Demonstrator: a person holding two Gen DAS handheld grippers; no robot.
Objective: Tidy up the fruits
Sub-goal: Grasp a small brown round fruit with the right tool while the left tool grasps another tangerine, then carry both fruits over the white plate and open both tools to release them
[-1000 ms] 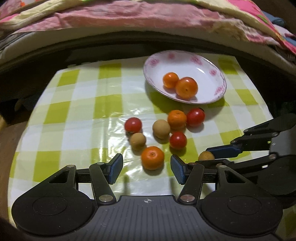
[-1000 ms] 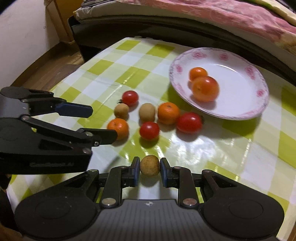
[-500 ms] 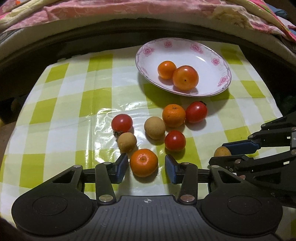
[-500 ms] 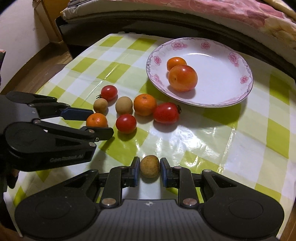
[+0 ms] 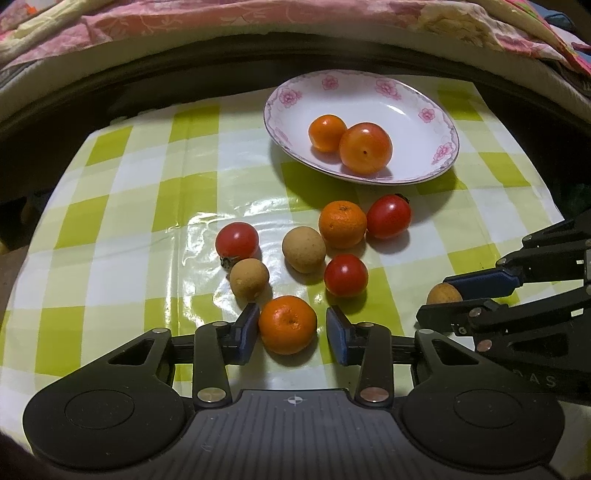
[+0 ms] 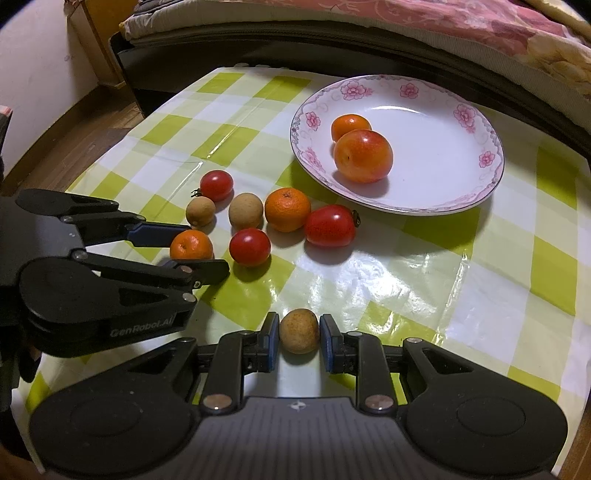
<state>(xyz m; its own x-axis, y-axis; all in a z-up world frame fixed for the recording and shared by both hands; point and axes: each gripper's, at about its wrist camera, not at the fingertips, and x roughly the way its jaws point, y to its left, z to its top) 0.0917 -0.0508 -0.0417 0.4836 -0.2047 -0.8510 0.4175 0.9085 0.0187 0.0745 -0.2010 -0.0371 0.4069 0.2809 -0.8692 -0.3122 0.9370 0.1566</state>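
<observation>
Pink floral quilted bedding (image 6: 424,22) behind the desk; brown wooden plank floor (image 6: 62,147), pale plaster wall (image 6: 33,62) at left.

A green-and-white checked cloth (image 5: 122,206) carries a white plate (image 5: 402,107) rimmed with pink flowers, orange mandarins (image 5: 342,224), red tomatoes (image 5: 236,240) and tan longans (image 5: 303,249), beside black grippers with blue fingers (image 5: 337,332).

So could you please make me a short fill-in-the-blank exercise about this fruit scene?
1. The plate holds ___ fruits.
2. The right gripper is shut on a small ___ fruit.
3. The left gripper's open fingers stand on either side of a ___.
4. Red tomatoes on the cloth: ___.

Missing words: two; brown; tangerine; three
</observation>
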